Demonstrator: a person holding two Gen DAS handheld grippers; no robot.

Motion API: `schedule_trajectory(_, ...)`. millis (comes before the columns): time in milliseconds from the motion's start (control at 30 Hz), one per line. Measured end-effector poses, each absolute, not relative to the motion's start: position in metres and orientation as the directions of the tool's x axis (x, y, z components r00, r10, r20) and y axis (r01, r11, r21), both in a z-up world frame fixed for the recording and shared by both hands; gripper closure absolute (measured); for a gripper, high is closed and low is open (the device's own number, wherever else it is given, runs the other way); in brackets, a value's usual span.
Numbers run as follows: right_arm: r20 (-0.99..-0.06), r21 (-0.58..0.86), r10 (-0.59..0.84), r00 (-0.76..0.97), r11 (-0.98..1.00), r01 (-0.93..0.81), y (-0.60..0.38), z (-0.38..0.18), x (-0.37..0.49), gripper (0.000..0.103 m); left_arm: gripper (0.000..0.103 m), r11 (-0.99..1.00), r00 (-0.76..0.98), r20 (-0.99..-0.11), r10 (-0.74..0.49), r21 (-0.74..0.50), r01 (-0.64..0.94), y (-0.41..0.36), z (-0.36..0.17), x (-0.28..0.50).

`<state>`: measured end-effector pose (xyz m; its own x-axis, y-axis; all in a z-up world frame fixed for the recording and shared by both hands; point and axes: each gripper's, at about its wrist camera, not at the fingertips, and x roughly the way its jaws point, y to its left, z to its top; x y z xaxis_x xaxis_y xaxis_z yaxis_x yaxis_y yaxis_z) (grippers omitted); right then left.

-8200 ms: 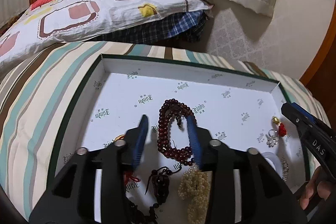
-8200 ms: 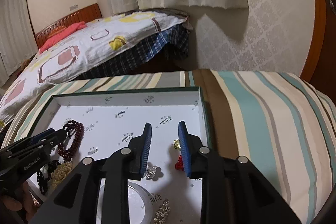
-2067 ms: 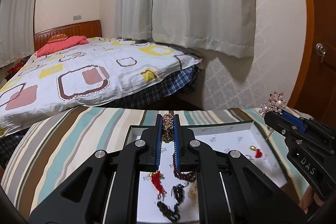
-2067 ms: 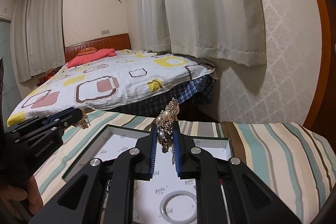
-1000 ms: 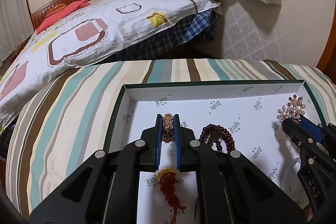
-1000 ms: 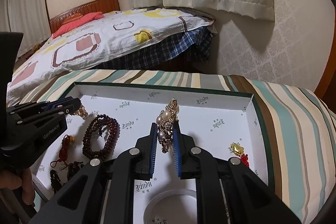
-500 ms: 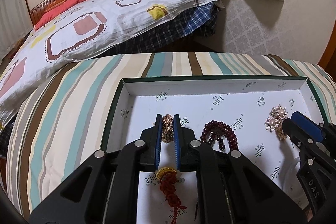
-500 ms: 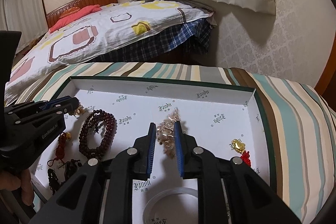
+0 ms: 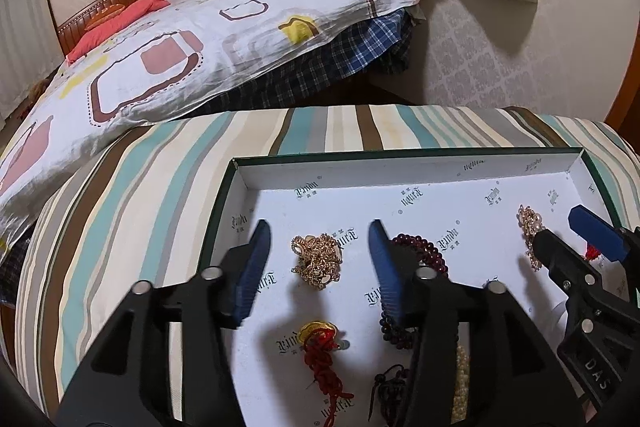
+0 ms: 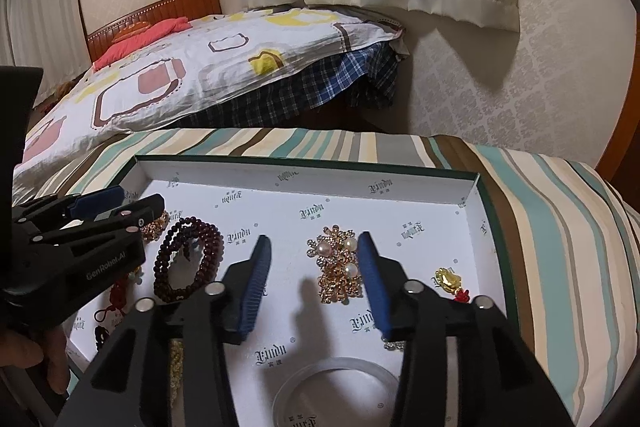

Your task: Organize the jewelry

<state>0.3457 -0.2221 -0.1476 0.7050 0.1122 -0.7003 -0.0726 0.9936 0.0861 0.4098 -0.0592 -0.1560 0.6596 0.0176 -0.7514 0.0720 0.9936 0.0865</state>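
Now the left gripper [image 9: 318, 263] has its jaws spreading apart, and the gold chain necklace [image 9: 317, 261] lies loose on the white floor of the shallow green-rimmed box [image 9: 400, 153], between the blue pads [image 9: 252, 267] and touched by neither. Over on the right gripper [image 10: 316, 283] the jaws are parting too, with the gold pearl brooch [image 10: 338, 269] resting free on the box floor between them. Dark red bead bracelet [image 10: 188, 259] sits between the two pieces, a gold charm with red tassel [image 10: 450, 281] near the right wall, a clear bangle [image 10: 336, 391] nearer the camera.
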Motion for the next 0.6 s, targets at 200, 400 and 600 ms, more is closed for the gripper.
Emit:
schedule_trajectory(200,-0.686,0.092,0.102,0.721,0.994,-0.053,-0.229,-0.145,0.342,0.037,0.036,0.994,0.681,-0.733,0.015,0.087,0.072,-0.059,-0.153,0.405)
schedule_trajectory(400,-0.673,0.093,0.084,0.734,0.995,-0.029,-0.238,-0.142,0.337,0.025,0.024,0.993,0.702,-0.712,0.023,0.100,0.068,-0.059,-0.148,0.400)
schedule_trajectory(600,-0.669,0.094,0.064,0.741,0.996,0.000,-0.251,-0.142,0.332,0.020,0.015,0.994,0.727,-0.687,0.022,0.092,0.056,-0.056,-0.143,0.391)
